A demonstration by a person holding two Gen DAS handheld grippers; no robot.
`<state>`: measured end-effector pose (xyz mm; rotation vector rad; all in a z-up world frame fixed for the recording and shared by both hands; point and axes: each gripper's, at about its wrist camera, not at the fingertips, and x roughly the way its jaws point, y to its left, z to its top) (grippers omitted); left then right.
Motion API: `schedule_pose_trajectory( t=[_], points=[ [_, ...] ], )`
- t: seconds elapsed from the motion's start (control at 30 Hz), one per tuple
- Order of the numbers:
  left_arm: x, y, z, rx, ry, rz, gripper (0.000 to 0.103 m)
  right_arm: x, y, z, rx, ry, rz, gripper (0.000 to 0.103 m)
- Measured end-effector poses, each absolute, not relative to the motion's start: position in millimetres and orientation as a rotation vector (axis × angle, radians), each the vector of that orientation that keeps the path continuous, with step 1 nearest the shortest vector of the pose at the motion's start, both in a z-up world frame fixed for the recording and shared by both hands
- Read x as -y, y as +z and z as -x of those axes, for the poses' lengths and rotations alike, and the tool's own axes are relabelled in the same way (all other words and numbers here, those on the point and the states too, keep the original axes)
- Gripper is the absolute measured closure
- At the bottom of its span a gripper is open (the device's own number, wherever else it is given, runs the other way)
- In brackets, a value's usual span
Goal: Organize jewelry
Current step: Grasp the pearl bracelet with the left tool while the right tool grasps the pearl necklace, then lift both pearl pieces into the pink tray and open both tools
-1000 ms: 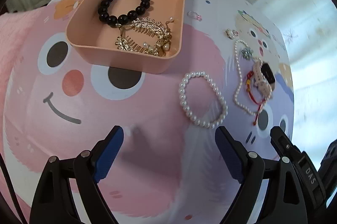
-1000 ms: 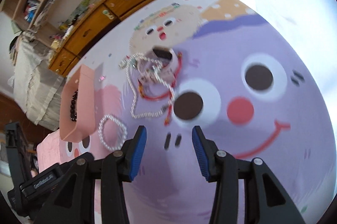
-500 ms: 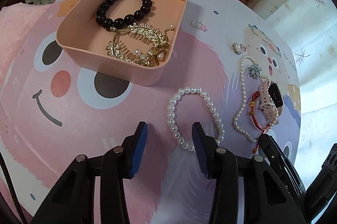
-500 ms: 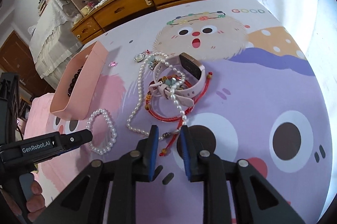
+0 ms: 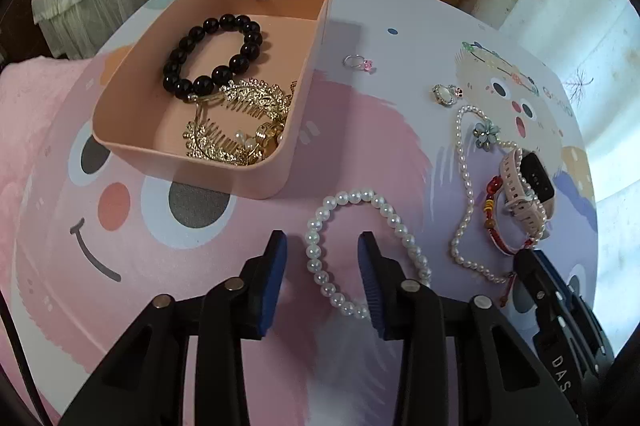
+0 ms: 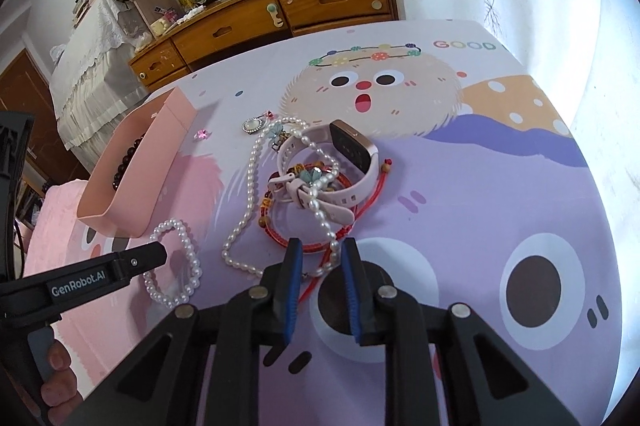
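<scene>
A pink tray [image 5: 132, 141] holds a black bead bracelet [image 5: 212, 57] and gold hair combs [image 5: 240, 129]. A white pearl bracelet [image 5: 360, 246] lies on the mat; my left gripper [image 5: 322, 258] is open with its fingers either side of the bracelet's left strand. To the right lie a long pearl necklace [image 5: 464, 165], a pink watch [image 5: 528, 185] and a red cord bracelet [image 5: 496, 222] in a heap. My right gripper [image 6: 318, 262] is open by a narrow gap around the red cord [image 6: 332, 258] and the pearl necklace's [image 6: 248, 185] end.
Two rings [image 5: 358, 62] [image 5: 444, 93] and a blue flower charm [image 5: 486, 133] lie loose on the cartoon mat [image 5: 120, 246]. A wooden drawer chest [image 6: 280, 13] and shelves stand behind the table. A bed with white lace [image 6: 96, 65] is at the left.
Both grippers have moved forward and lower toward the jewelry. The left now straddles the pearl bracelet's left strand; a second ago it was opened wide. The right reached the red cord.
</scene>
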<state>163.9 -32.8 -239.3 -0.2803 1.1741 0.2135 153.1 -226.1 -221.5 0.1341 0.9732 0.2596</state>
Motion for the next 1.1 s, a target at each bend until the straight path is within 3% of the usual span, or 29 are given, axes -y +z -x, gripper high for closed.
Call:
schedule_pose_trajectory(
  t=[0.07, 0.13, 0.63, 1.1],
  points=[
    [32.4, -239.5, -163.6, -1.17, 0.231, 0.244, 0.093, 227.1, -222.2, -153.5, -0.968, 0.252, -0.134, 0.094],
    [30.9, -239.7, -163.3, -1.167, 0.232, 0.239, 0.097, 227.5, -223.0, -155.5, -0.965, 0.258, -0.123, 0.099],
    [5.6, -227.3, -136.2, -1.151, 0.103, 0.336, 0.098, 223.5, -189.3, -145.3, -0.891, 0.332, -0.162, 0.099],
    [-20.4, -152.5, -109.7, -1.036, -0.1, 0.345, 0.098, 197.7, -107.0, -145.1, -0.733, 0.383, -0.321, 0.099]
  ],
)
